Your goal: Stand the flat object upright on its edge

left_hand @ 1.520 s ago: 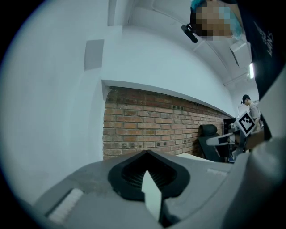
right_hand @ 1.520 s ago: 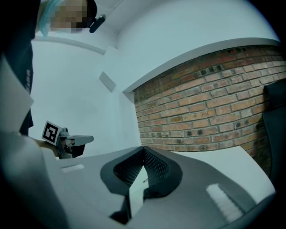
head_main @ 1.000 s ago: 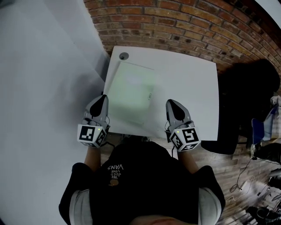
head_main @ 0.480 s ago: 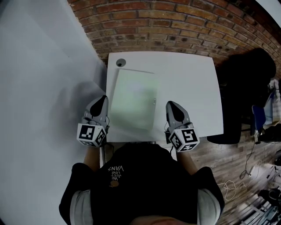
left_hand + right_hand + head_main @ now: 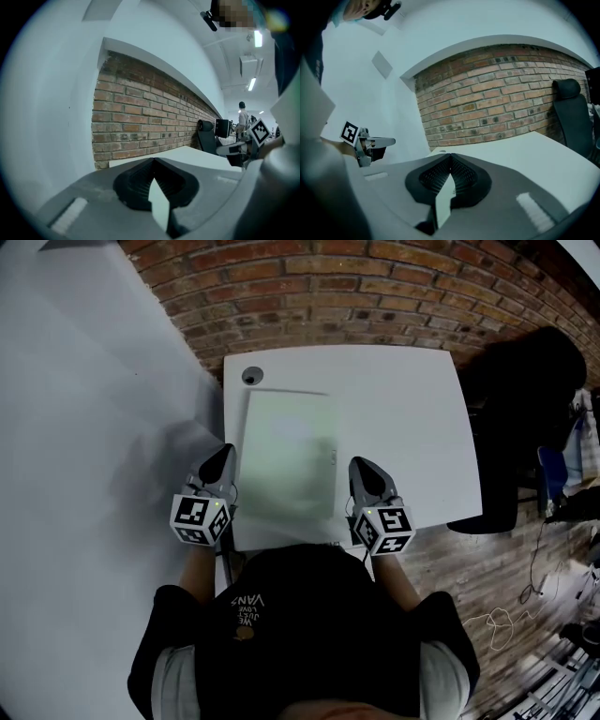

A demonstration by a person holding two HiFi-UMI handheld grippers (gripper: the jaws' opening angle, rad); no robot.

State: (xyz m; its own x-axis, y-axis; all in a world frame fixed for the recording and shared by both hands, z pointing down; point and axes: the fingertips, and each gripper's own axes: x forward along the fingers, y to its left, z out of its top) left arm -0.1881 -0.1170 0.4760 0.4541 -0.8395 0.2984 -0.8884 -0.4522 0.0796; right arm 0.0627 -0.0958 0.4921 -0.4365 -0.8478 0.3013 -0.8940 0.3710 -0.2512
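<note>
Flanking the board point(image 5: 286, 451), left gripper point(image 5: 223, 454) and right gripper point(image 5: 360, 465) hover closed.

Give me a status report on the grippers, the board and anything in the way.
Left gripper, right gripper: shut, empty, flanking the board. Board flat on the table, untouched. Nothing in the way.

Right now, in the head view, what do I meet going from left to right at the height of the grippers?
white wall → left gripper → flat board → right gripper → chair
</note>
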